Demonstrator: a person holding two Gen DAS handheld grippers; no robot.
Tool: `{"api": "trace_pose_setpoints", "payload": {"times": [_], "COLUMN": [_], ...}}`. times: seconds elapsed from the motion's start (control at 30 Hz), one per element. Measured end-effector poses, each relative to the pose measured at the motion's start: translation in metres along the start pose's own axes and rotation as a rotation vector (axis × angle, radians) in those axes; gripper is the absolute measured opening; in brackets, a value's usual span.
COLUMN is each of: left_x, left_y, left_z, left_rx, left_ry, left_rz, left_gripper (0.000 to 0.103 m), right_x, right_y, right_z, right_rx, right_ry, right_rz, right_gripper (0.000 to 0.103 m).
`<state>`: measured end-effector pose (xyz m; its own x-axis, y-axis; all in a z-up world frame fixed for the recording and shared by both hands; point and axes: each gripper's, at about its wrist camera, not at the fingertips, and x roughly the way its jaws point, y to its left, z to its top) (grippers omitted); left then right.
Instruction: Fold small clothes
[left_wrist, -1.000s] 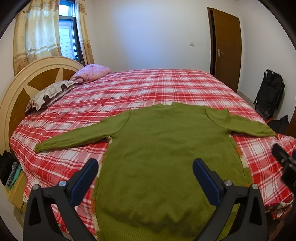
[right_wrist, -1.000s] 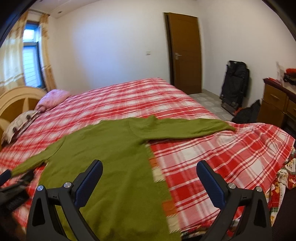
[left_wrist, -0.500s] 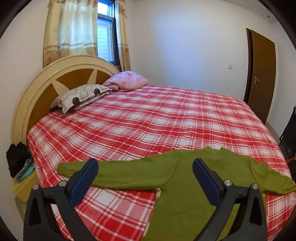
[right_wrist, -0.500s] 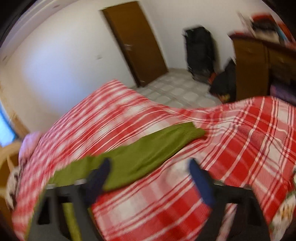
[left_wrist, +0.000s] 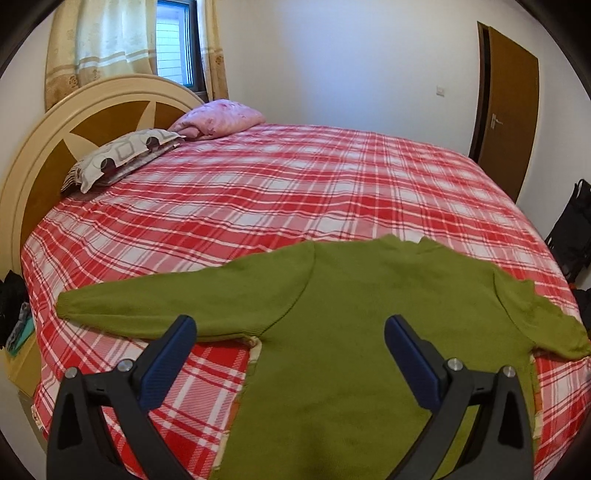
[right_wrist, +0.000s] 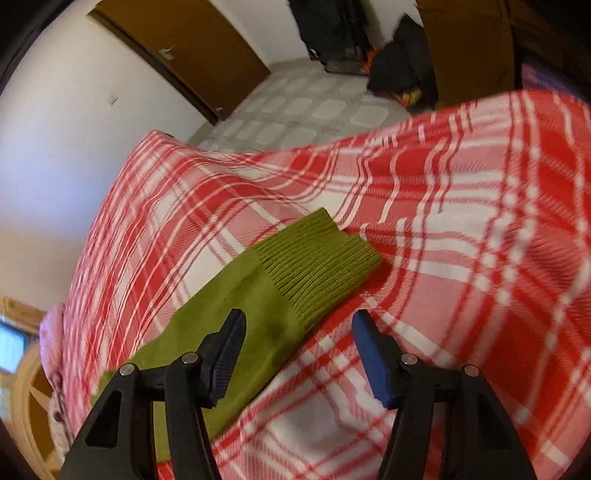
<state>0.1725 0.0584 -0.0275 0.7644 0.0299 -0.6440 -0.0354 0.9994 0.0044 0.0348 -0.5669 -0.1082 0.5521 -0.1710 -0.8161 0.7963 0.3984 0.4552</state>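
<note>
The right tongs (right_wrist: 295, 345) are open, low over one sleeve cuff (right_wrist: 317, 266). The left tongs (left_wrist: 290, 341) are open too, above the green sweater (left_wrist: 351, 332). It lies flat on the red checked bed (left_wrist: 295, 184), both sleeves spread out. No fold is made yet, so all the folding is left.

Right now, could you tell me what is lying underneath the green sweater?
The green sweater lies flat on the red plaid bedspread, which shows all around it. A pale, orange-patched edge peeks out along its sides; whatever that belongs to is covered.
</note>
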Motion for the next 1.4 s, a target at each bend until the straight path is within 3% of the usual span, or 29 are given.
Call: {"api": "trace_pose_setpoints", "payload": {"times": [0.07,0.2,0.27,0.43,0.57,0.77,0.9,1.13,1.27,1.4], "left_x": [0.004,0.016,0.022,0.028,0.025,0.018,0.014,0.005,0.002,-0.002], "left_y": [-0.003,-0.007,-0.009,-0.012,-0.012,-0.007,0.001,0.023,0.043,0.064], "left_z": [-0.001,-0.003,-0.004,-0.01,-0.013,-0.013,-0.015,-0.017,-0.021,-0.026], "left_rx": [-0.001,0.004,0.0,-0.003,0.001,-0.013,-0.027,-0.058,-0.083,-0.104], "left_ry": [0.007,0.046,0.064,0.101,0.102,0.092,0.078,0.045,0.033,0.025], "left_rz": [-0.003,0.002,0.007,-0.007,-0.018,-0.038,-0.037,-0.03,-0.011,0.018], "left_gripper": [0.103,0.103,0.103,0.103,0.103,0.103,0.103,0.103,0.103,0.103], "right_x": [0.003,0.015,0.015,0.011,-0.014,-0.066,-0.099,-0.139,-0.125,-0.099], "right_y": [0.002,0.0,-0.003,-0.016,-0.006,0.063,0.126,0.249,0.303,0.322], "right_z": [0.008,0.014,0.011,0.009,0.006,-0.011,-0.045,-0.158,-0.222,-0.263], "right_rx": [-0.004,0.03,0.049,0.049,-0.001,-0.219,-0.369,-0.696,-0.825,-0.857], "right_ry": [-0.038,-0.032,-0.052,-0.1,-0.167,-0.27,-0.282,-0.302,-0.229,-0.141], "right_rz": [-0.016,-0.007,-0.025,0.03,0.032,0.036,0.118,0.301,0.385,0.417], "right_gripper": [0.06,0.057,0.037,0.012,0.01,0.009,0.009,0.004,0.002,0.002]}}
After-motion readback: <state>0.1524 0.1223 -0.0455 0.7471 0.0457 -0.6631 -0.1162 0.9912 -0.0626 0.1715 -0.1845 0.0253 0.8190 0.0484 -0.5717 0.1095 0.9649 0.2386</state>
